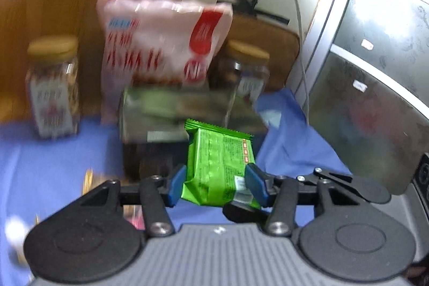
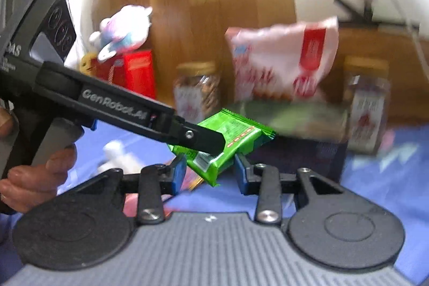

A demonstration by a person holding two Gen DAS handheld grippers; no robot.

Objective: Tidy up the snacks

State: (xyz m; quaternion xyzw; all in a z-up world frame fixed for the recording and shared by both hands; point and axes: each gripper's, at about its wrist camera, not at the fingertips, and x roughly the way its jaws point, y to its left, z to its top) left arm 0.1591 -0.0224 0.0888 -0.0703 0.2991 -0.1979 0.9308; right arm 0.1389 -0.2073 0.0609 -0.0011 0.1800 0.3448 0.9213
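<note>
One green packet between left tool pads.

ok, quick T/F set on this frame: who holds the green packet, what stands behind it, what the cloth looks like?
1. The left tongs grip the green packet. True.
2. The right tongs are shut on the packet. False: their jaws stand open, and the packet sits in the left tongs.
3. Two jars with tan lids flank the pink bag. True: one jar on its left, one on its right.
4. The cloth is red. False: it is blue.
5. The pink bag lies flat on the cloth. False: it stands upright behind a dark box.
</note>
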